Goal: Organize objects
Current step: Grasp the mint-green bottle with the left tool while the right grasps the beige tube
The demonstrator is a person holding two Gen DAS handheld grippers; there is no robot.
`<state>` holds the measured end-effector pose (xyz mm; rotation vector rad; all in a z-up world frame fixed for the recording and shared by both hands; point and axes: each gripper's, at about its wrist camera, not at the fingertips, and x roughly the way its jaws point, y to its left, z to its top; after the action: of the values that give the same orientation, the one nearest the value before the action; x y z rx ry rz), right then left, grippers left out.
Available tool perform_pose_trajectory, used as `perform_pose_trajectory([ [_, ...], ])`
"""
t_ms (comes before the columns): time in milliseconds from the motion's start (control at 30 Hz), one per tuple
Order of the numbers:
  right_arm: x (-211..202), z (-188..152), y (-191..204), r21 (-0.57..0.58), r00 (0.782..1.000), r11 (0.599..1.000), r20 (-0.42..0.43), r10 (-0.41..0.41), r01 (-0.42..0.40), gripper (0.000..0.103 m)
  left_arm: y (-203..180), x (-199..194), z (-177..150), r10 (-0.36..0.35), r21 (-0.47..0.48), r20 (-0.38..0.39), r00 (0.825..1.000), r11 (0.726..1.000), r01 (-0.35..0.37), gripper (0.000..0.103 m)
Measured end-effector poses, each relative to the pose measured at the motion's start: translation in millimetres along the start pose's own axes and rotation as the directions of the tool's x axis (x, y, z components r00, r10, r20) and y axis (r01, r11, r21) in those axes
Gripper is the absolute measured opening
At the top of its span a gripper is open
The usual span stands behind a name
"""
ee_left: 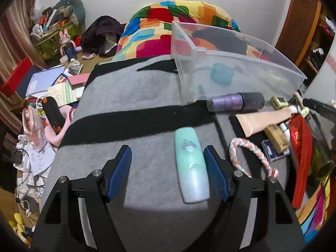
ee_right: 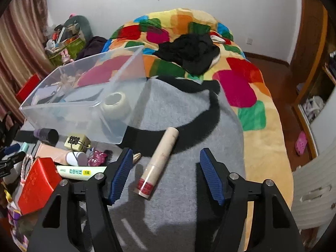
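Left gripper (ee_left: 167, 157) gapes around a mint bottle (ee_left: 191, 164) hugging its right finger; bare grey blanket (ee_left: 134, 88) spreads left. Right gripper (ee_right: 166, 161) gapes over a beige tube (ee_right: 158, 163), near the clear bin (ee_right: 69, 113). A green tube (ee_right: 80, 171) reads MINISO.

1 clear bin (ee_right: 69, 105), 1 tape roll (ee_right: 115, 105), 1 mint bottle (ee_left: 191, 164), 1 beige tube (ee_right: 158, 163), 1 braided rope (ee_left: 250, 153).

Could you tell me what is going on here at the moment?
A person with two handheld grippers is tidying toiletries on a grey blanket into a clear bin. The open left gripper straddles a mint bottle; the open right gripper straddles a beige tube. Neither is gripped yet.
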<state>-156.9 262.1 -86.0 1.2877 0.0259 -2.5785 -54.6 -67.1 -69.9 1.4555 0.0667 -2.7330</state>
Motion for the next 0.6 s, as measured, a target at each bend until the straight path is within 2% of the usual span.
perform_pose_trajectory([
  [33,3,0,3,-0.015,1.0,1.0,-0.016,-0.003,0.002,0.055,-2,0,0,0.005,0.003,0.001,1.0,1.0,-0.005,0.071],
  [67,7,-1,5,-0.025,0.999,1.0,-0.037,0.001,-0.002,0.043,-4,0,-1,0.006,0.007,0.003,1.0,1.0,-0.006,0.071],
  [133,14,-3,8,-0.044,0.997,0.999,-0.077,0.0,-0.003,0.035,-8,1,1,0.011,0.013,0.011,1.0,1.0,-0.012,0.07],
  [200,13,-4,8,-0.054,0.998,0.999,-0.066,-0.003,-0.001,0.027,-10,3,2,0.01,0.021,0.028,1.0,1.0,-0.011,0.061],
  [267,11,-6,8,-0.058,0.998,0.998,-0.062,-0.005,0.002,0.015,-14,1,2,0.004,0.035,0.043,0.999,0.999,-0.006,0.04],
  [300,10,-7,7,-0.057,0.998,0.998,-0.056,-0.01,0.007,0.014,-16,0,1,0.002,0.046,0.046,0.999,0.999,-0.004,0.035],
  [333,8,-8,6,-0.051,0.999,0.999,-0.049,-0.005,0.002,0.014,-18,-2,0,0.002,0.059,0.052,0.999,0.998,-0.005,0.025],
  [433,0,-9,4,-0.037,1.0,0.999,-0.013,-0.007,0.006,0.014,-23,-5,-2,0.02,0.089,0.064,0.998,0.996,-0.026,0.025],
  [600,-24,-6,10,-0.026,0.998,1.0,0.061,0.008,-0.006,0.014,-20,-22,8,-0.009,0.071,0.12,0.993,0.997,0.0,0.025],
])
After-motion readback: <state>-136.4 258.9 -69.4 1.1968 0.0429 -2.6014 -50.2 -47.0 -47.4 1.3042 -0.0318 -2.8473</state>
